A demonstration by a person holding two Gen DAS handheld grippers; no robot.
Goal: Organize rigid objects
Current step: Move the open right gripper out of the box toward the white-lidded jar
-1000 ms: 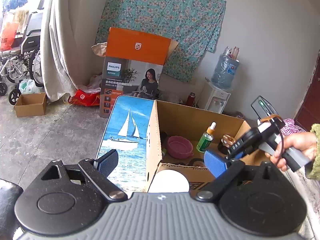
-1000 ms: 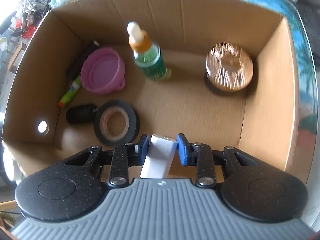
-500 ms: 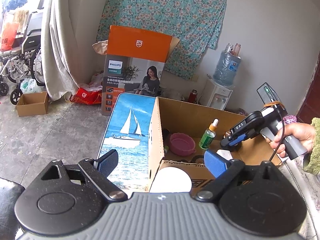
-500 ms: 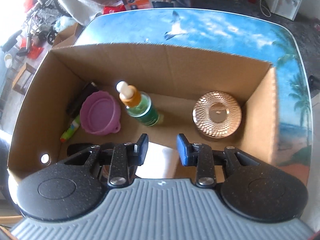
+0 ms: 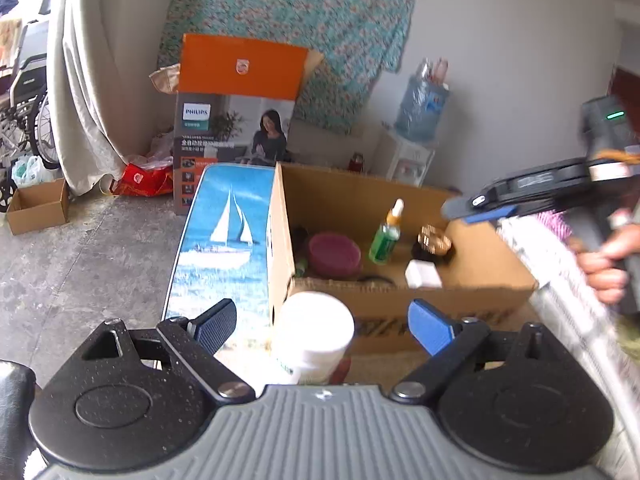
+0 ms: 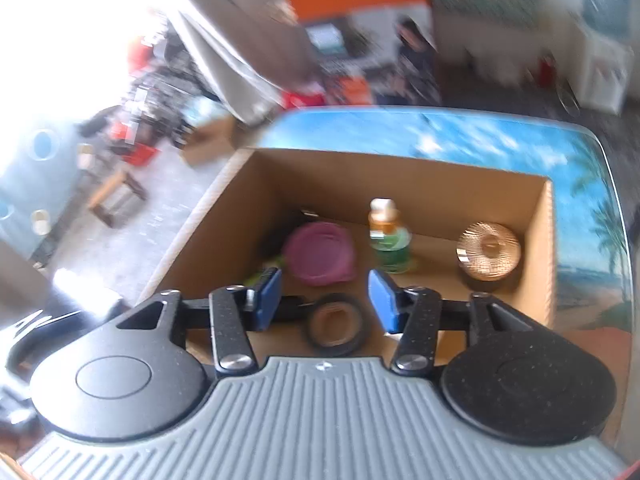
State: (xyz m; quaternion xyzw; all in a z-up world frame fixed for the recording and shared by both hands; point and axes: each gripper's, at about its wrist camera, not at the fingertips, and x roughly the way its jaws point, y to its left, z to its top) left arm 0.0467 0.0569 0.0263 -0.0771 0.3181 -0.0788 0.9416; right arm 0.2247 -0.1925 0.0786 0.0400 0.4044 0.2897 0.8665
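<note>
The cardboard box already holds a pink bowl, a green dropper bottle, a copper-lidded jar, a roll of black tape and a small white block, so most of the sorting looks done. The right gripper hangs above the box, fingers spread and empty. Left to do, seemingly: the white-lidded jar outside the box, between the wide-spread fingers of the left gripper, untouched.
</note>
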